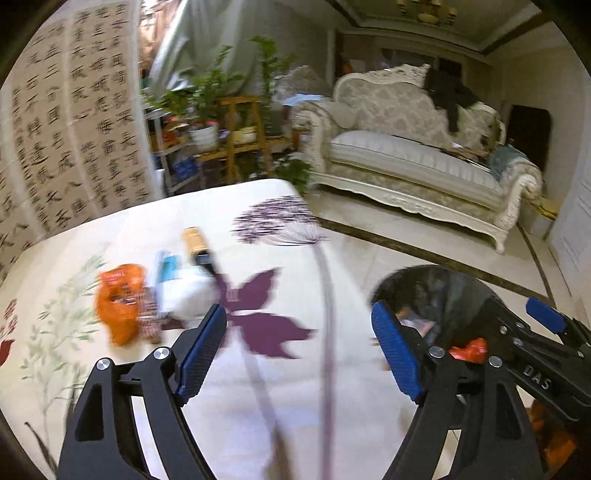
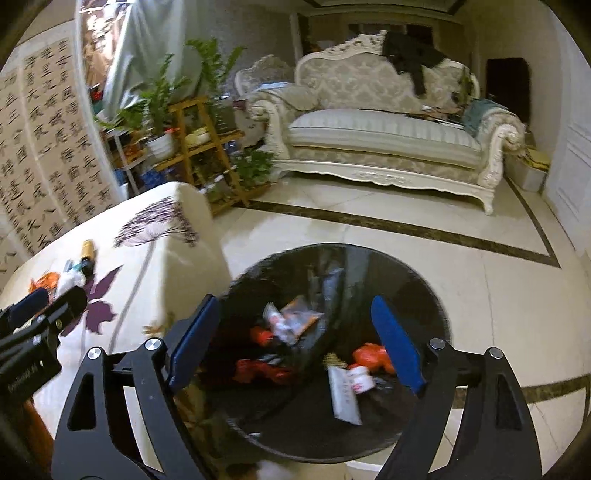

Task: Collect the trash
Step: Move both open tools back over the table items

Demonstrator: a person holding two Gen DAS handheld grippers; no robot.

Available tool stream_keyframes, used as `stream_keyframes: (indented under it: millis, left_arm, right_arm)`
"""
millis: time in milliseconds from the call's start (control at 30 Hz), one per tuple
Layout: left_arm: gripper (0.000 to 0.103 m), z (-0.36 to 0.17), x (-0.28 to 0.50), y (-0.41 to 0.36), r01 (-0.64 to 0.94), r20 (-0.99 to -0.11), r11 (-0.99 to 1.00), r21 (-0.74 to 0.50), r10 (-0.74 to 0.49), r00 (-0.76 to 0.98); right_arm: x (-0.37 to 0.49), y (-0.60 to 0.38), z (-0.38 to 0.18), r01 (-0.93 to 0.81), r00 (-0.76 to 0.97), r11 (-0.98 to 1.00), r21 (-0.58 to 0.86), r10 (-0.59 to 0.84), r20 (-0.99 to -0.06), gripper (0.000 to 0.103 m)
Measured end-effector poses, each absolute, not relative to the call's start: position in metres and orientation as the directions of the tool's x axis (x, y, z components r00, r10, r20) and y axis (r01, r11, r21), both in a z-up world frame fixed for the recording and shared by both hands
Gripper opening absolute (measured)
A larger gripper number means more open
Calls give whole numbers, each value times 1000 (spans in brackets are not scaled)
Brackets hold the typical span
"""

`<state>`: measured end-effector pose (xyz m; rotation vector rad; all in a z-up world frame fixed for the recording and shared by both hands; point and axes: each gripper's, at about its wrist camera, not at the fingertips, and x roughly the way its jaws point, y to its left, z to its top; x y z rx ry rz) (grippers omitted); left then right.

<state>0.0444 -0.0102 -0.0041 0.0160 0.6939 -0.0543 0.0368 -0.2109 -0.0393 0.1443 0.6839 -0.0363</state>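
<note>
Both pairs of tongs are spread and nothing is held. The right gripper [image 2: 295, 343] is poised over the black bin [image 2: 424, 295], where wrappers already lie. The left gripper [image 1: 299, 350] is aimed over the table [image 1: 129, 229] beside the bin. Judged mid-task: the remaining trash pile [image 1: 147, 295] must be reached and pinched next.

Bkgd: ornate cream sofa [image 2: 384, 136] against far wall, dark garment [image 2: 410, 55] draped over its backrest. Floor [image 2: 480, 266] glossy pale tile w/ dark inlay border. Left: calligraphy screen [image 1: 74, 122], grey curtain [image 1: 199, 44]. Wooden plant stand [image 2: 201, 147] w/ potted greenery betw. screen & sofa. Floral tablecloth [image 1: 258, 369] in fgd. Warm indoor light; ceiling fixture [image 1: 426, 13] partly visible.
</note>
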Motion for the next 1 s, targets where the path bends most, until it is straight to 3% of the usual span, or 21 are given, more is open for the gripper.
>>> stream_keyframes:
  millis: [567,1000]
  left_arm:
    - [79,-15,46,119,-223,-674,974,-40,139,726]
    - [79,-32,82,154,-227,-719,972,-54,119,685]
  right_arm:
    - [52,-98,-30,-112,761,990,81,138,-633,87]
    - [78,-59,-31,-183,727,978,100,203,-656,88]
